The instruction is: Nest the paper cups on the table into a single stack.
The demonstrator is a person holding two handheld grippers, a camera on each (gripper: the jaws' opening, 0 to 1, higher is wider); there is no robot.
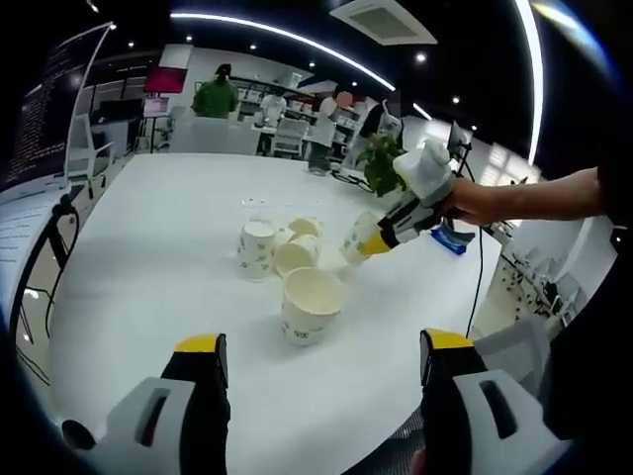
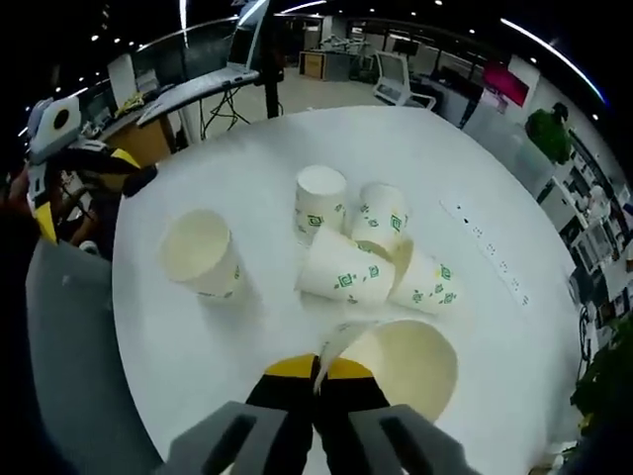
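Several white paper cups with green print stand or lie on a round white table (image 1: 148,257). In the left gripper view an upright open cup (image 1: 312,305) is nearest, with a cluster of cups (image 1: 272,247) behind it. My left gripper (image 1: 321,346) is open, short of the upright cup, and nothing is between its jaws. My right gripper (image 1: 378,240) comes in from the right, shut on the rim of a tilted cup (image 1: 356,237). In the right gripper view that held cup (image 2: 406,366) sits at my right gripper (image 2: 316,374). Beyond it are tipped cups (image 2: 346,269), an upside-down cup (image 2: 319,203) and the upright cup (image 2: 201,252). The left gripper (image 2: 84,188) shows at the left.
The table's edge (image 2: 129,327) curves close below the cups. A potted plant (image 1: 381,163) and a blue object (image 1: 450,240) are at the table's far right. A screen on a stand (image 1: 49,109) is at the left. People and desks fill the room behind.
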